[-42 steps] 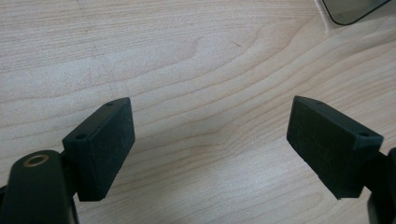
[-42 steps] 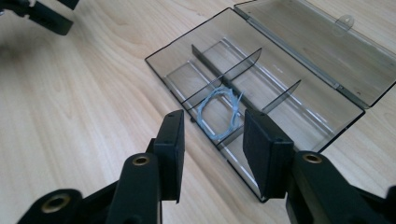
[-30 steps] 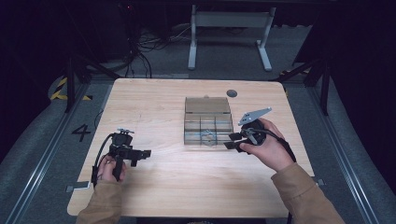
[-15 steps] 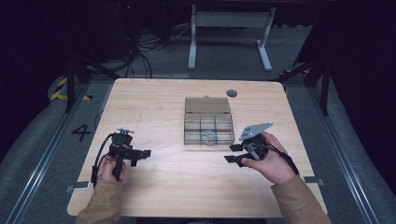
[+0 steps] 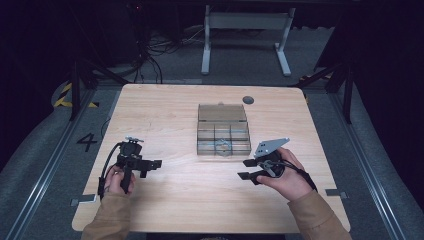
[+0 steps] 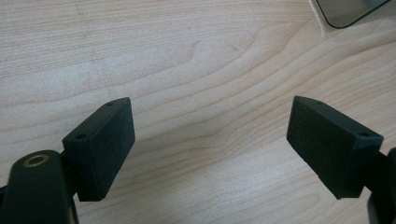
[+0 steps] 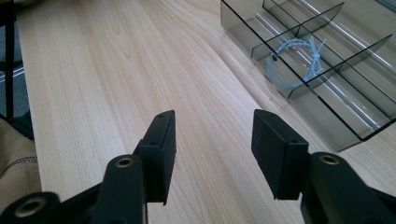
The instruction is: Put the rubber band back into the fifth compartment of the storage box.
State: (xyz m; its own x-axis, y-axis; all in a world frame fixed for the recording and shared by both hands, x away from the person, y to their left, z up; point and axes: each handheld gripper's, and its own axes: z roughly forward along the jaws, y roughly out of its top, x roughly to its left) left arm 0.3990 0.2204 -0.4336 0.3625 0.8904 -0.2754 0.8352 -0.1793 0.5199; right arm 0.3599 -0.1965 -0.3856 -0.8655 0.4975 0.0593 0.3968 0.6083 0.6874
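Tabletop (image 5: 165, 120): pale wood, mostly bare. Clear plastic organizer box (image 5: 223, 131) sits just past table centre, lid flipped back at 12 o'clock, thin divider walls. Rigid but brittle-looking and slick; probably light enough to skid if bumped.

Right claw (image 5: 248, 169) at roughly 5 o'clock from the box, near it, above the wood. Jaws have just been opening, now spread wide, nothing between them; the right gripper view shows only bare wood in the gap.

Left claw (image 5: 151, 168) at 8 o'clock from the box, well apart. Jaws wide, empty, low over the wood (image 6: 201, 93).

Smallest: a loop of pale blue-white cord with a knot (image 7: 293, 60), lying in the front-row middle compartment (image 5: 223, 146). Judged very light, limp, no stiffness; will sag and may snag on a divider. Best pinch looks like the knot or the strand beside it, coming straight down between the walls.
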